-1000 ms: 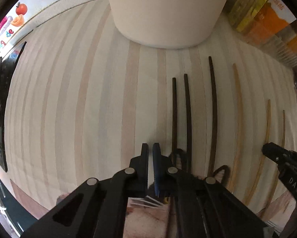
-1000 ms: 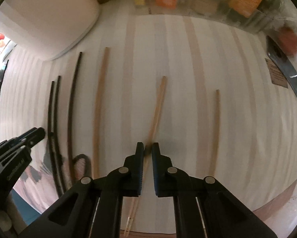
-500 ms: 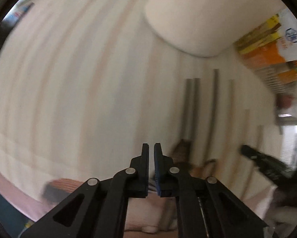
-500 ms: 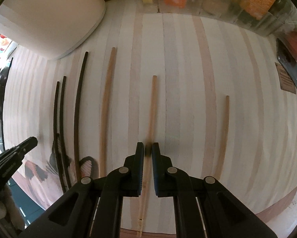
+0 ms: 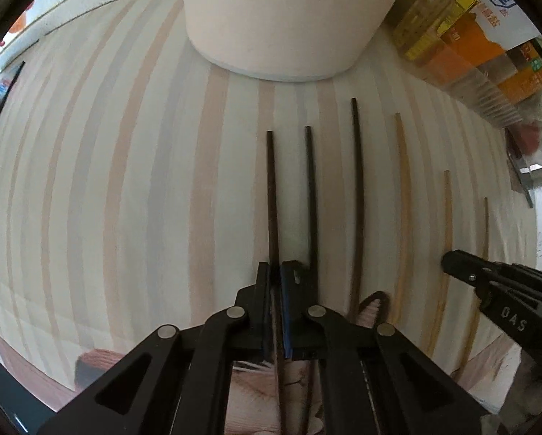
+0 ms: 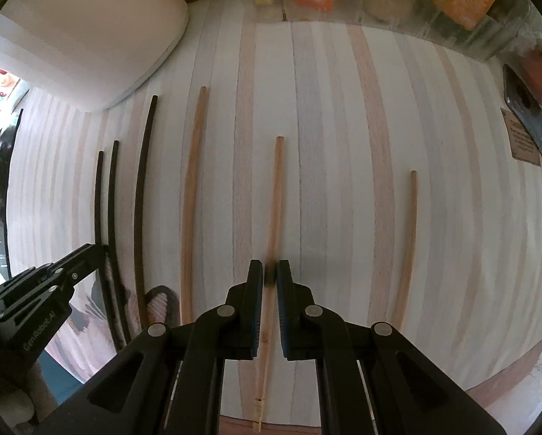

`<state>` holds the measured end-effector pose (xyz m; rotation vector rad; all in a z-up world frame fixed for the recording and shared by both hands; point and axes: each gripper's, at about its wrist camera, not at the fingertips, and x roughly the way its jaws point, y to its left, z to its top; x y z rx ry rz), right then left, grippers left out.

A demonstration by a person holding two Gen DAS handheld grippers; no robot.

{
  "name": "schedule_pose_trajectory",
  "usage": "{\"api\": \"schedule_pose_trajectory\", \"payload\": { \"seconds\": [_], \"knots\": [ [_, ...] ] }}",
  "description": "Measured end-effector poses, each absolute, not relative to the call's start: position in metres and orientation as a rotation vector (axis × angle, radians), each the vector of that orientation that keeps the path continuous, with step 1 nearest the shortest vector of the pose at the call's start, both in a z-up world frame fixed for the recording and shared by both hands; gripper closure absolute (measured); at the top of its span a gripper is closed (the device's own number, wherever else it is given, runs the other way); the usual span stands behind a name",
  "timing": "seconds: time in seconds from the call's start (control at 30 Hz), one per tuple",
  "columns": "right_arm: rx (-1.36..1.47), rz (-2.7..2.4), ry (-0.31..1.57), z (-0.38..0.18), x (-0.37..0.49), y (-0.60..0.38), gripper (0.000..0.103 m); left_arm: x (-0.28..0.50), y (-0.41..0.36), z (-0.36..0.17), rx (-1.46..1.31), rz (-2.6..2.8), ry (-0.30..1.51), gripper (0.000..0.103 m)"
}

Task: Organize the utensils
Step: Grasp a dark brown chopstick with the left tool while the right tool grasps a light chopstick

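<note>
Six chopsticks lie in a row on the striped mat (image 5: 125,199), three dark and three light wood. My left gripper (image 5: 275,279) points down at the leftmost dark chopstick (image 5: 271,181). Its jaws are closing, and the stick runs between the pads, pinched. The other dark sticks (image 5: 310,188) (image 5: 358,199) lie to its right. My right gripper (image 6: 270,275) is shut on the middle light chopstick (image 6: 277,188), which lies straight between two other light sticks (image 6: 193,188) (image 6: 408,239). Each gripper shows at the edge of the other's view: the right gripper (image 5: 448,262) and the left gripper (image 6: 100,250).
A big white container (image 5: 278,18) stands at the far end of the mat. A clear bin (image 6: 379,3) of orange and yellow boxes lines the back right. A dark flat object (image 6: 528,119) lies at the far right. A dark cord loop (image 5: 374,301) sits by the sticks' near ends.
The left view swung away and came back; the leftmost dark chopstick now sits between the left jaws, farther from its neighbour. The right-held light chopstick turned from slanted to straight.
</note>
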<state>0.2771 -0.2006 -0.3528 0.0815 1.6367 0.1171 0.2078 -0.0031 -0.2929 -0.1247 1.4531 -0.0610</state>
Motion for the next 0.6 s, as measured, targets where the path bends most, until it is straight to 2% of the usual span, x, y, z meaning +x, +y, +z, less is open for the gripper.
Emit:
{"api": "schedule_pose_trajectory", "payload": {
  "seconds": [0.37,0.6],
  "knots": [
    [0.051,0.106,1.648,-0.350,0.261,-0.210,0.095,0.202,0.044,-0.291,-0.139,0.005,1.455,0.100],
    [-0.021,0.128,1.634,-0.345,0.257,-0.197,0.095,0.204,0.014,-0.303,-0.095,-0.021,1.457,0.099]
  ]
}}
